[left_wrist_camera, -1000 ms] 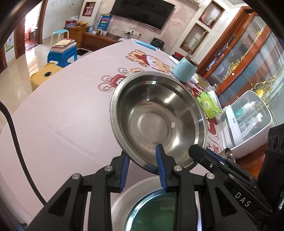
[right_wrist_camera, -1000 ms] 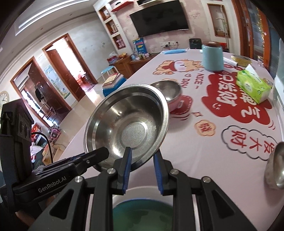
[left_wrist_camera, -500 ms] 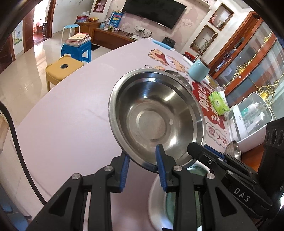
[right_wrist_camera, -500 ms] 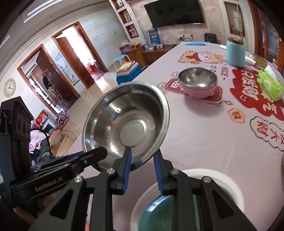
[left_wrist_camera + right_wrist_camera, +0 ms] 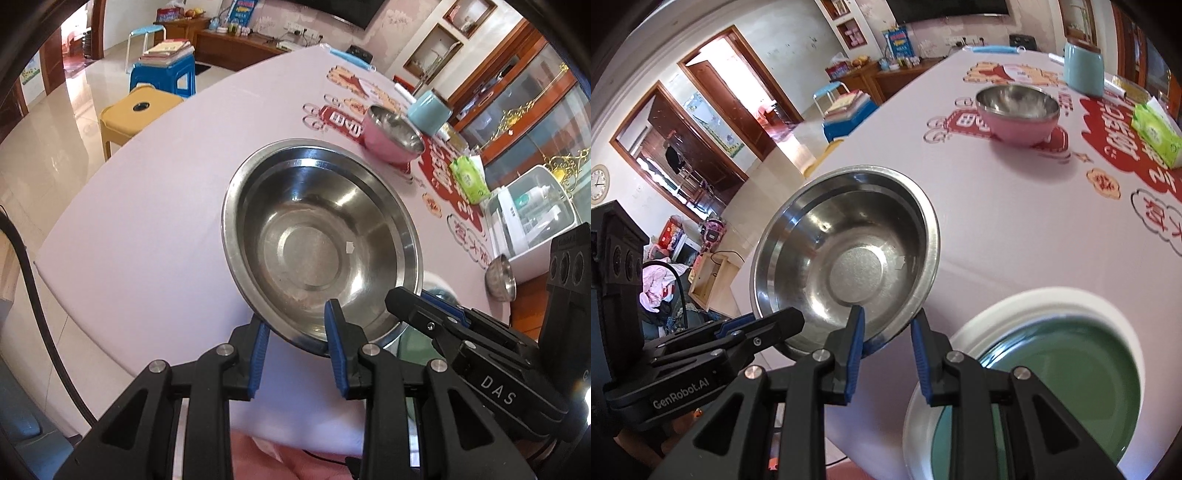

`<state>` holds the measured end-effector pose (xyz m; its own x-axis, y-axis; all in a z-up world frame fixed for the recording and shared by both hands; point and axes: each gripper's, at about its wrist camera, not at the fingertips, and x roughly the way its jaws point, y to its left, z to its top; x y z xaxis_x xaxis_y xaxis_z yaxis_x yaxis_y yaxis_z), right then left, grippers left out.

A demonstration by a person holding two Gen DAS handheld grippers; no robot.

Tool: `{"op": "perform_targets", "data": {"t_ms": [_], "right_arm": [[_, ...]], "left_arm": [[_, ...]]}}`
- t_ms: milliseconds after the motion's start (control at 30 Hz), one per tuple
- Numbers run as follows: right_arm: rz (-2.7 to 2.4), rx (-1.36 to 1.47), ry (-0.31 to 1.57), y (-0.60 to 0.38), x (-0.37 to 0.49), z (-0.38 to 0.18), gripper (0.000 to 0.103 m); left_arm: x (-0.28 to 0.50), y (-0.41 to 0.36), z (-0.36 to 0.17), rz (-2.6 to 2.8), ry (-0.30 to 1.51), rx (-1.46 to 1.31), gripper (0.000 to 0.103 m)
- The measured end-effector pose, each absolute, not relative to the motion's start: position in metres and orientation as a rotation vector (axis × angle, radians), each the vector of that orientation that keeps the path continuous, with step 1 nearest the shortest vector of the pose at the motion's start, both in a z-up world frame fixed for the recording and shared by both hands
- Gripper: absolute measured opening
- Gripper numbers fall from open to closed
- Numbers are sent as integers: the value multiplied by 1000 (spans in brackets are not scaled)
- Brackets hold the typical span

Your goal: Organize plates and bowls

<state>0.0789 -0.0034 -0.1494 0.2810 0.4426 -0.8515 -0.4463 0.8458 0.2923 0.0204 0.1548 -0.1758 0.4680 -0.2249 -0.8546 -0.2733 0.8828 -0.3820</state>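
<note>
Steel bowl (image 5: 321, 243) clamped at near rim by left gripper (image 5: 295, 341) and right gripper (image 5: 886, 341). Judged light, stiff, slippery; rim considered best hold.

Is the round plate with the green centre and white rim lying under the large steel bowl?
No: in the right wrist view the green and white plate lies on the table beside the large steel bowl, uncovered.

I saw the wide steel bowl (image 5: 321, 243) empty and tilted, raised off the tabletop (image 5: 147, 229). Just beside it sat a white plate (image 5: 1034, 306) with a green plate (image 5: 1071, 376) stacked inside. Farther off, a pink steel-lined bowl (image 5: 1017, 110) stood upright.
</note>
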Motion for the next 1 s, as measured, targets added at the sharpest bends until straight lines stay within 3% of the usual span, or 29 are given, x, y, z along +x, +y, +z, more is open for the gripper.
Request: {"op": "perform_targets", "data": {"t_ms": [800, 933, 1000], "right_arm": [[548, 1, 1252, 3, 52, -176, 28], [527, 6, 1240, 0, 54, -175, 42], [516, 14, 1229, -2, 54, -173, 44]], "left_arm": [[3, 166, -212, 15, 1251, -485, 29], [2, 172, -212, 43, 1252, -474, 31], [2, 176, -211, 54, 1242, -477, 31]]}}
